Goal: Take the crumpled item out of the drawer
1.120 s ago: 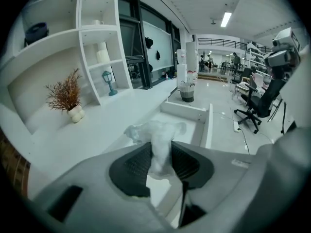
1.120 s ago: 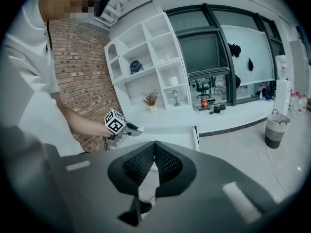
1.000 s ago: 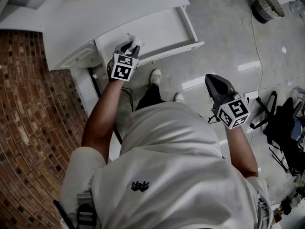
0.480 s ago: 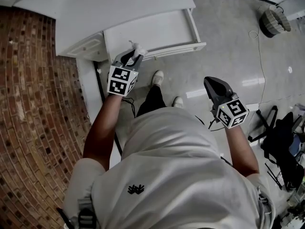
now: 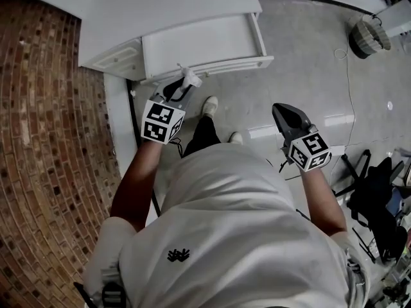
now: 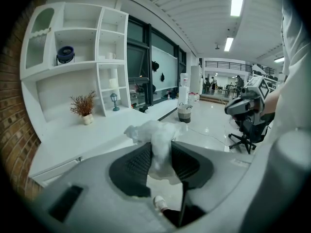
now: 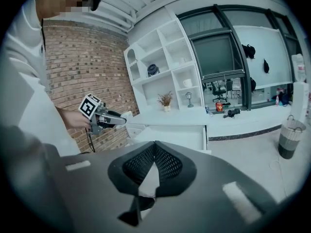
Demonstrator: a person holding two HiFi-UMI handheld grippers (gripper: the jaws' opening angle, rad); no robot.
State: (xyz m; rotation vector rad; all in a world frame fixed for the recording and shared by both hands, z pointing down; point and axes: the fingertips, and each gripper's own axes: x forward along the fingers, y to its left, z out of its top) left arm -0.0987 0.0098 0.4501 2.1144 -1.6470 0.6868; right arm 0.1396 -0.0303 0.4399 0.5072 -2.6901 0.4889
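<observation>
A crumpled white item (image 5: pixel 190 78) sticks out of my left gripper (image 5: pixel 185 84), which is shut on it. In the left gripper view the crumpled item (image 6: pixel 156 136) is pinched between the two black pads (image 6: pixel 137 165) and bulges above them. It hangs over the floor, just in front of the open white drawer (image 5: pixel 205 42), whose inside looks bare. My right gripper (image 5: pixel 278 110) is lower right, over the floor, shut with nothing in it. The right gripper view shows its tips (image 7: pixel 154 144) meeting, and beyond them the left gripper (image 7: pixel 109 120) and the drawer (image 7: pixel 181 134).
The drawer belongs to a white desk (image 5: pixel 167 5) against a brick wall (image 5: pixel 45 140). A woven basket (image 5: pixel 368 37) stands on the glossy floor at the upper right, a black chair (image 5: pixel 376 197) at the right. The person's shoes (image 5: pixel 209 104) are below the drawer front.
My left gripper has drawn back from over the drawer toward the person, carrying the crumpled item clear of the drawer front. The right gripper has hardly moved.
</observation>
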